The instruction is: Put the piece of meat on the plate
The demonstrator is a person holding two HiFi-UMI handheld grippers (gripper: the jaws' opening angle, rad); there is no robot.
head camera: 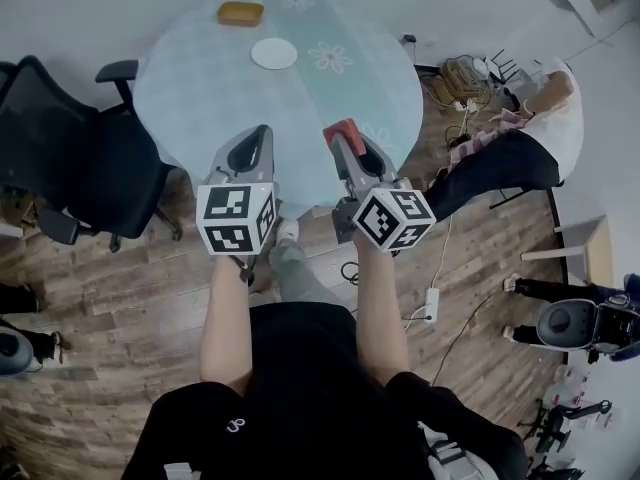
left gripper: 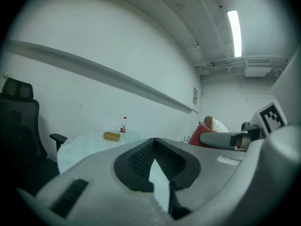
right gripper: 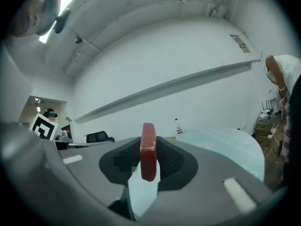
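The meat (right gripper: 148, 149) (head camera: 344, 129) stands on edge, clamped between the jaws of the right gripper (right gripper: 149, 160) (head camera: 347, 138), over the table's (head camera: 190, 88) near part and well apart from the plate (head camera: 274, 54). The left gripper (left gripper: 154, 149) (head camera: 262, 136) is empty, with its jaw tips together.

Two grippers (head camera: 262, 134) (head camera: 347, 140), one meat piece (right gripper: 148, 149), one plate (head camera: 274, 54).

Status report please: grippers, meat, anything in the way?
Left hand-held gripper shut, empty. Right hand-held gripper shut on flat red meat piece. Round white plate ahead, nothing between.
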